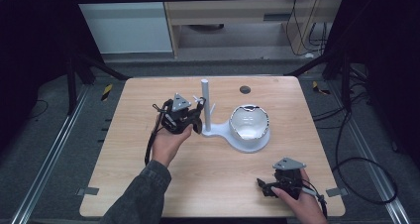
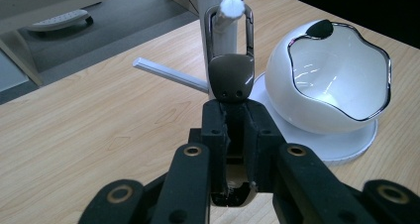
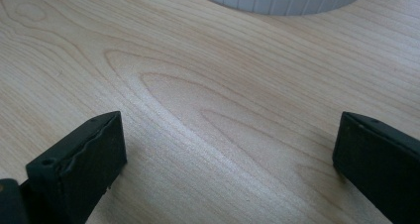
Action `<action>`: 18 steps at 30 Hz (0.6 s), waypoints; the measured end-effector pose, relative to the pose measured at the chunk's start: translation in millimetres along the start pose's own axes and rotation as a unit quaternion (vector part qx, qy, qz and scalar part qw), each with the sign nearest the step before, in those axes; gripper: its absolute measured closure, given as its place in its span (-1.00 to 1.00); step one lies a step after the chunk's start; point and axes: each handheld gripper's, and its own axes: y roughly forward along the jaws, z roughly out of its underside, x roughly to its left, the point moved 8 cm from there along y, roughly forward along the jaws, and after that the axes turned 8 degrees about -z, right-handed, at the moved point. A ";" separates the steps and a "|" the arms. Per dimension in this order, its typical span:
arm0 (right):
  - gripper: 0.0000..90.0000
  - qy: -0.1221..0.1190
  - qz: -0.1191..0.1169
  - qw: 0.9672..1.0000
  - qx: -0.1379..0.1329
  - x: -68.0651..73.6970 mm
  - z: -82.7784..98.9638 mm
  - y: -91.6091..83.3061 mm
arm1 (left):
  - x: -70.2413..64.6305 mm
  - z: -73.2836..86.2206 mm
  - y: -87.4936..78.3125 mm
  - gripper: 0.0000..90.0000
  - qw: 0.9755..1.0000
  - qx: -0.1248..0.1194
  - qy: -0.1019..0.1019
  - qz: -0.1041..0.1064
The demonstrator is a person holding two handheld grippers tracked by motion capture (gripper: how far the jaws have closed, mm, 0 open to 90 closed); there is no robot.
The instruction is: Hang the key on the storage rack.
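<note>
Left claw [image 2: 233, 130] pinches the carabiner [image 2: 231, 55] upright, loop over the peg [image 2: 224, 17]; right claw [image 3: 228, 164] spread.

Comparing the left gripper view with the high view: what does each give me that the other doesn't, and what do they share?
Left gripper view alone: the left tool shut on a dark metal carabiner, its loop hooked over a white peg on the stand's post.

High view alone: the right tool low at the table's near right corner, the person's forearms, the floor and cables.

Both: the white bowl on the stand's round base, the post, the wooden table.
</note>
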 end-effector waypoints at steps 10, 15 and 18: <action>-0.99 -0.003 0.000 1.000 0.000 -0.2 0.2 0.1 | -1.6 0.3 7.7 0.78 1.000 0.003 -0.001 -0.004; -0.99 -0.003 0.000 1.000 0.000 -0.2 0.2 0.0 | -2.3 0.4 9.6 0.77 1.000 0.003 -0.005 -0.006; -0.99 -0.003 0.000 1.000 0.000 -0.2 0.2 0.0 | -3.1 0.2 11.2 0.77 1.000 0.002 -0.005 -0.005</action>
